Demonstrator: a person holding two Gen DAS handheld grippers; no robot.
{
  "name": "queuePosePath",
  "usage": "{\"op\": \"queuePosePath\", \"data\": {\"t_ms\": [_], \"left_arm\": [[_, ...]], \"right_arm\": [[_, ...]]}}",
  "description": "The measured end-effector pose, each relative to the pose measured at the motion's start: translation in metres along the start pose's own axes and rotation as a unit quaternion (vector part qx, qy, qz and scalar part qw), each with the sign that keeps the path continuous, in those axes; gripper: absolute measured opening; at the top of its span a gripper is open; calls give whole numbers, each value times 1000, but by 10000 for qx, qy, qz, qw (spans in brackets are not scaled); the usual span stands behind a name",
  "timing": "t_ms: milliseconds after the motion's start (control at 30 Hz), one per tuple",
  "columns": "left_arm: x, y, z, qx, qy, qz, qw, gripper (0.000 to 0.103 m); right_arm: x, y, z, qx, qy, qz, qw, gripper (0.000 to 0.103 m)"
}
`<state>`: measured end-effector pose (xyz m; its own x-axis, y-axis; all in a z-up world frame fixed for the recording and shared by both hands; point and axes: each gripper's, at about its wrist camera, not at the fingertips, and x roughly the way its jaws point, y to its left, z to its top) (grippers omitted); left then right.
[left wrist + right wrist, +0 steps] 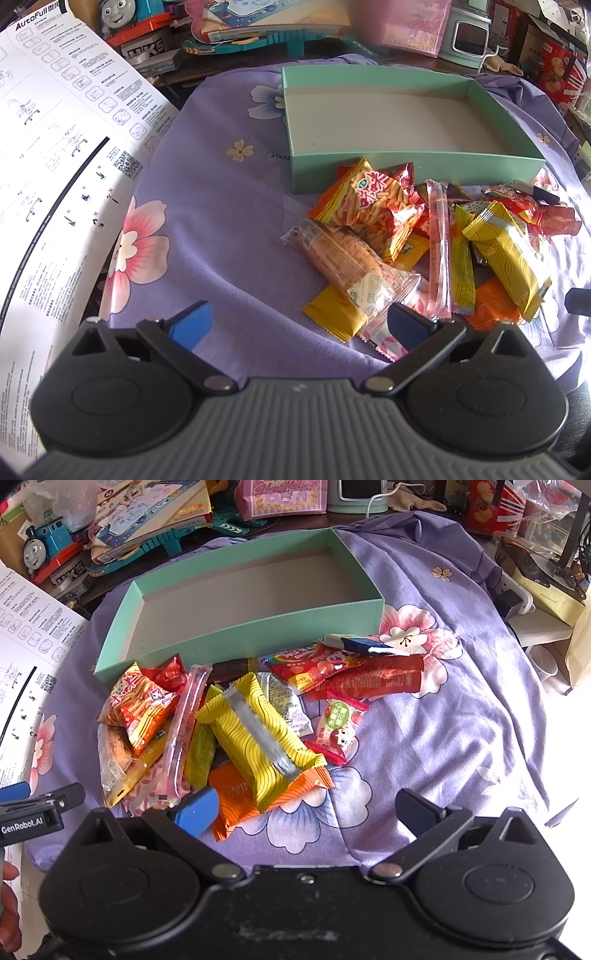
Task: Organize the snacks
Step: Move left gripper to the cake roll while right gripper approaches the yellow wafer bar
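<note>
A shallow mint-green box (406, 162) (236, 635) with nothing inside lies on a purple flowered cloth (207, 236) (443, 709). In front of it sits a heap of wrapped snacks: an orange-red stick-snack bag (369, 199) (142, 705), a yellow wavy-patterned pack (506, 254) (255, 738), an orange pack (240, 805), a clear rice-cracker wrapper (343, 258) and red candy bags (373, 679). My left gripper (299, 325) hovers open just before the heap's left side. My right gripper (308, 810) hovers open over the heap's near edge. Neither holds anything.
A large printed instruction sheet (55, 155) (26, 635) lies at the left. Toys, a blue toy train (122, 18) (44, 550), boxes and a pink bag (280, 498) crowd the back. A hand (7, 915) shows at the right wrist view's lower left.
</note>
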<state>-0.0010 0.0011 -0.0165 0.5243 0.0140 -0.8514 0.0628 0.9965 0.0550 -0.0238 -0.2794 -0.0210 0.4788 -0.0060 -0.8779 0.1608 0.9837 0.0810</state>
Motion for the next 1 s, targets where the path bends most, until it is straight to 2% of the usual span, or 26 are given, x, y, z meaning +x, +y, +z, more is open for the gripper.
{"op": "queuePosePath", "data": {"t_ms": [267, 333, 467, 500, 533, 567, 600, 667, 767, 867, 1000], "left_arm": [[6, 5, -2, -88, 62, -38, 9999, 103], [10, 7, -1, -177, 109, 4, 9998, 103], [19, 15, 3, -293, 160, -50, 9994, 103], [22, 16, 6, -321, 154, -35, 9994, 103], [24, 16, 9, -352, 151, -27, 9993, 103], [28, 16, 12, -384, 159, -41, 9991, 103], [32, 16, 16, -423, 196, -71, 9989, 103], [42, 13, 24, -493, 304, -205, 9981, 103], [58, 5, 34, -499, 402, -284, 9975, 103], [71, -6, 40, -411, 363, -274, 9981, 103], [86, -7, 41, -297, 458, -93, 9985, 103]], "right_arm": [[1, 4, -1, -176, -98, 69, 9998, 103], [0, 7, -4, -336, -257, 127, 9990, 103], [-3, 8, -5, -604, -1033, 414, 9919, 103], [-1, 7, -1, -648, -1107, 379, 9910, 103], [3, 6, 6, -844, -967, 82, 9917, 103], [9, 4, 11, -862, -736, 32, 9936, 103], [13, 3, 16, -861, -726, 45, 9936, 103], [23, 2, 21, -719, -625, 389, 9947, 103], [37, 5, 28, -570, -403, 680, 9952, 103], [46, 6, 33, -539, -367, 852, 9942, 103], [54, 9, 38, -715, -378, 870, 9929, 102]]}}
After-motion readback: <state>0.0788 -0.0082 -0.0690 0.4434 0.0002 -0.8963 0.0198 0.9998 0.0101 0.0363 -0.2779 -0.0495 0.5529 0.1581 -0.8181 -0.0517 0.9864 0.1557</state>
